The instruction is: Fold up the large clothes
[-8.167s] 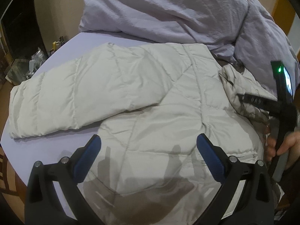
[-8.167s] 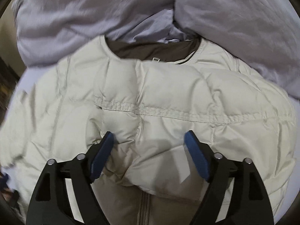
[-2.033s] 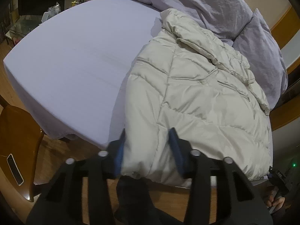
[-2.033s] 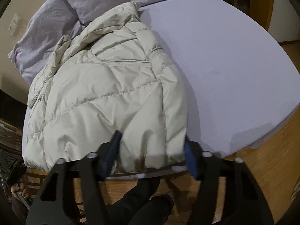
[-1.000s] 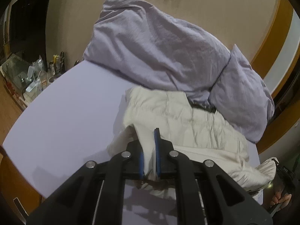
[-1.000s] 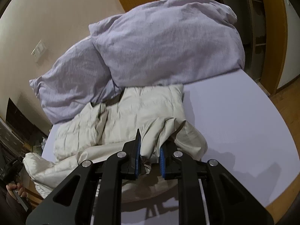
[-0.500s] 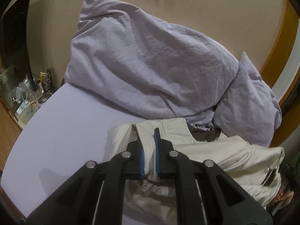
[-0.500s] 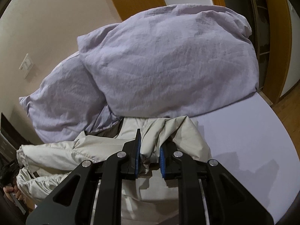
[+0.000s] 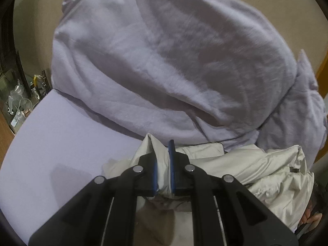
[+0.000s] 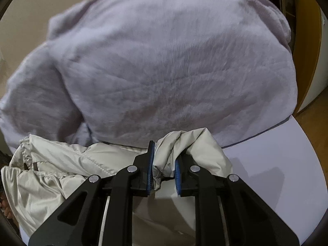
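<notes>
Up against the big rumpled lilac pillow (image 9: 164,65) on the lilac-sheeted bed (image 9: 51,143), the cream quilted puffer jacket (image 9: 256,170) lies bunched. Left claw (image 9: 163,164) nearly closed, pinching a jacket edge; right claw (image 10: 163,164) likewise clamped on bunched cream fabric. Step looks like the hem-to-collar fold. Next: lay both edges flat beside the pillow, then release.

jacket (image 9: 256,164) hem carried up to pillows (image 9: 164,61)
</notes>
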Available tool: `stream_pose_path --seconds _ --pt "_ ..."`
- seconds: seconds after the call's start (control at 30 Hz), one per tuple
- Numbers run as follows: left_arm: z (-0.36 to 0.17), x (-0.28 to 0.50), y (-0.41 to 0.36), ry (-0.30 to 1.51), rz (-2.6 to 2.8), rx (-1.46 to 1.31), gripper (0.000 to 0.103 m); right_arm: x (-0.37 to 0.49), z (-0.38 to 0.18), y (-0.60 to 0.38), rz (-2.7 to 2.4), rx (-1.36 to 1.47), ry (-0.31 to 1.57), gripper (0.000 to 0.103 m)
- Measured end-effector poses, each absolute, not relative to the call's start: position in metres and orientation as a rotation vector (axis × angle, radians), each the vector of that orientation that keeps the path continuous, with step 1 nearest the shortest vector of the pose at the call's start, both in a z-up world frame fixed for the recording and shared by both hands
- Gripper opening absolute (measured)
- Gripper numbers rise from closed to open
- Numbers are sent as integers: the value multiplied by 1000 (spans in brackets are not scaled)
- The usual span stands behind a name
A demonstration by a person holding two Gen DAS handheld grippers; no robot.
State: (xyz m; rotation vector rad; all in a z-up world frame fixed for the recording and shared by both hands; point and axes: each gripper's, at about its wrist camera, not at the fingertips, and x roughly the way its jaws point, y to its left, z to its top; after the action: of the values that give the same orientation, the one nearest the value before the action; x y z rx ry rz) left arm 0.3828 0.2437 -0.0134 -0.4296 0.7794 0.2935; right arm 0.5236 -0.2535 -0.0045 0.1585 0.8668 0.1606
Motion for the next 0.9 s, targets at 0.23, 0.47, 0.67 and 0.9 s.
stream_pose_path --seconds 0.23,0.47,0.67,0.9 --pt "-41 414 249 823 323 -424 10 550 -33 -249 124 131 901 17" --pt "-64 430 250 858 359 -407 16 560 -57 -249 118 140 968 26" --pt "-56 422 253 839 402 -402 67 546 -36 -267 114 170 952 71" --pt "-31 391 243 812 370 -380 71 503 -3 -261 243 189 958 73"
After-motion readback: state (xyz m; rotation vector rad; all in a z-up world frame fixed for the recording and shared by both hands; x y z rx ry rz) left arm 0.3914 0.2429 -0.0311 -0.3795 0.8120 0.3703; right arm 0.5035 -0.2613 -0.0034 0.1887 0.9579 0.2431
